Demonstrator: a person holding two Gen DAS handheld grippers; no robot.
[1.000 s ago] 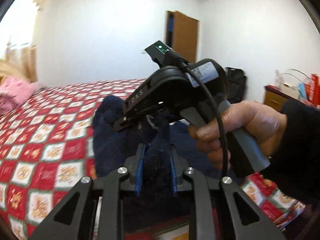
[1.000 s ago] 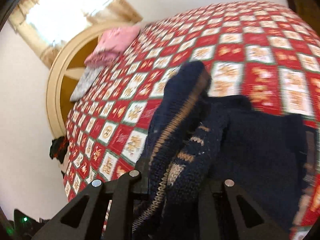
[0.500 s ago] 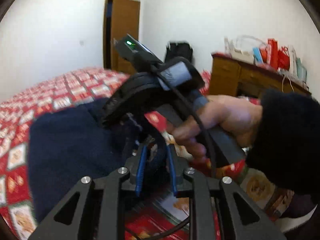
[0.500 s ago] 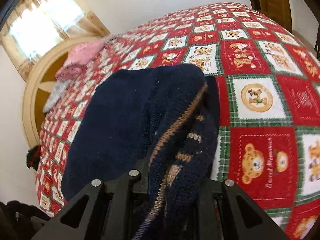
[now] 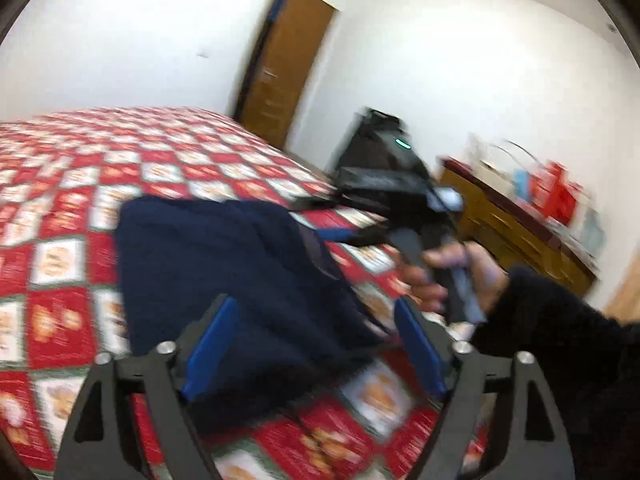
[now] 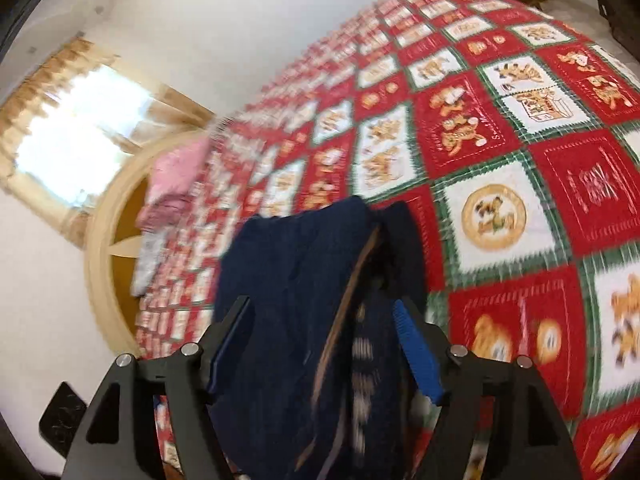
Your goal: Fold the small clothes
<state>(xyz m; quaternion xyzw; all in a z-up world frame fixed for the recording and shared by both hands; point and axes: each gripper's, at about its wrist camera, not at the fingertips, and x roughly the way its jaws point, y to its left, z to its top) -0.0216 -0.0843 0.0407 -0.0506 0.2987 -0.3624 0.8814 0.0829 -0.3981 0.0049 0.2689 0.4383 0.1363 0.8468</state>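
**On the bed, a fold that may spring open**

Over the quilted bed (image 6: 520, 152), both claws, left claw (image 5: 316, 344) and right claw (image 6: 324, 344), gape wide around the navy sweater (image 5: 224, 272); bulky knit could unfold, or snag a withdrawing finger.

Right gripper (image 5: 320, 236) and hand (image 5: 452, 276) smeared by blur at middle right, things on the dresser (image 5: 516, 220) too fuzzy to name, bedspread (image 6: 500, 160) squares blurry toward upper left – dark knit garment (image 6: 304, 320) cut off at the bottom edge.

Navy knit garment (image 6: 304, 320) between spread fingers (image 6: 416, 344), red quilt (image 6: 520, 128)
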